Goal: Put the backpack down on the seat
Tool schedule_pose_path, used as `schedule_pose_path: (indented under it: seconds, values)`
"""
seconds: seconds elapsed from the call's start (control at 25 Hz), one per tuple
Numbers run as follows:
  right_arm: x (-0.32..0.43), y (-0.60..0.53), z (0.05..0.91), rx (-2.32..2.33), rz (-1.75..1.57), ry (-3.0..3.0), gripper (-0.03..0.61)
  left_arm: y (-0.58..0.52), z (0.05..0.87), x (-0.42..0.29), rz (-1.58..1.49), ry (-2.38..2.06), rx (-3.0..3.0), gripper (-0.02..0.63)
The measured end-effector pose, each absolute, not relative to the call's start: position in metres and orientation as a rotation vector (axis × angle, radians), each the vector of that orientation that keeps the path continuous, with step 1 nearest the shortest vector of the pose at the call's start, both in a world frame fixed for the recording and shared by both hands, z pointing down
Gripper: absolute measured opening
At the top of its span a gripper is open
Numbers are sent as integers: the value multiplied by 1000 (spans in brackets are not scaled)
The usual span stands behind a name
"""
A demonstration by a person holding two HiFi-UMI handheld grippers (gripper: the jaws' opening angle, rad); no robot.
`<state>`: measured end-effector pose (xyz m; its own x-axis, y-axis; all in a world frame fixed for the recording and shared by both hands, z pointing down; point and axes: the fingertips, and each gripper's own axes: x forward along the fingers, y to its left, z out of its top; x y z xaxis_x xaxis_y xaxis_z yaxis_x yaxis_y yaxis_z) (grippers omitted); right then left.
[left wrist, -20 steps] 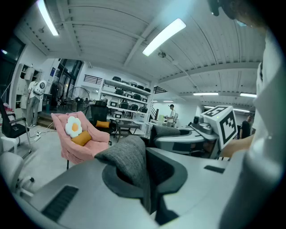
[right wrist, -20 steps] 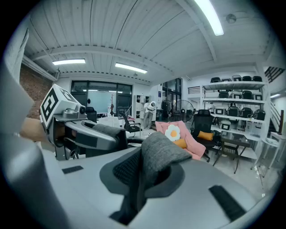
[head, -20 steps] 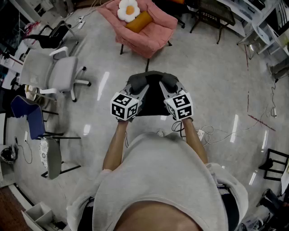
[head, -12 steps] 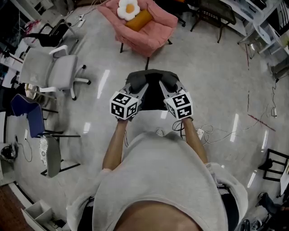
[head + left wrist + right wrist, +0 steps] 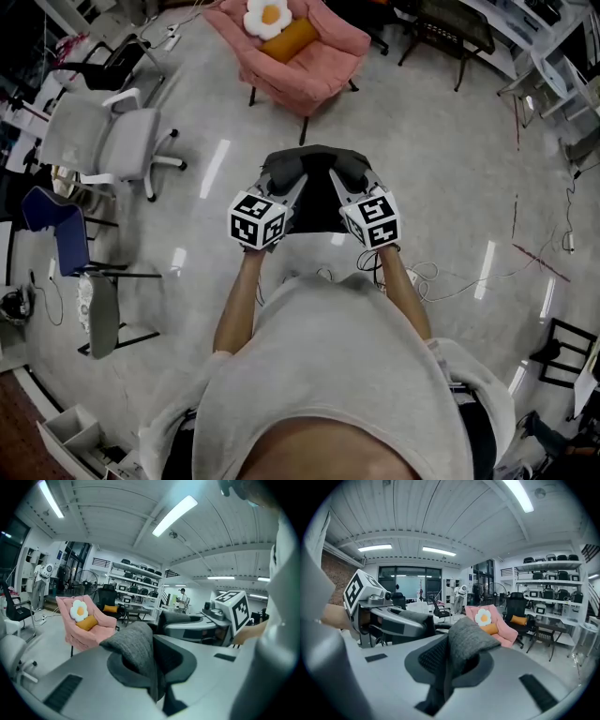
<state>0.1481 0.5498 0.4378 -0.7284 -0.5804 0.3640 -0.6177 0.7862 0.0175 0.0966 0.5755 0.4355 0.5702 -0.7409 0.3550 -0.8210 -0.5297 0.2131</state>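
**We hold the backpack up by its straps, with the pink armchair well ahead**

Our left gripper (image 5: 294, 180) has its jaws nearly closed, pinching a grey strap (image 5: 135, 645). Our right gripper (image 5: 341, 180) grips a second grey strap (image 5: 469, 641) the same way. The backpack (image 5: 317, 208) hangs between them, clear of the floor (image 5: 441, 169) and just in front of us. The pink armchair (image 5: 323, 70) that we take for the seat is well apart from it. We judge three risks. Each hold is only a pinch on soft fabric, so a swing could pull a strap out and drop the bag short. The flower cushion (image 5: 267, 17) and orange cushion (image 5: 291, 40) fill the back of the seat, so the bag might tip off its front edge. Loose cables (image 5: 427, 277) lie near our feet and could catch a step.
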Motion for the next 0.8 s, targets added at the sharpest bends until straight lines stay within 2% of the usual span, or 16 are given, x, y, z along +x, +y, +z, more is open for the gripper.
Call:
schedule_pose_path:
  seconds: [0.48, 0.8]
  values:
    - [174, 532, 449, 857, 156, -2634, 26, 564, 449, 125, 318, -1297, 2402, 32]
    - [156, 494, 454, 869, 146, -2631, 26, 525, 454, 107, 315, -1302, 2417, 32]
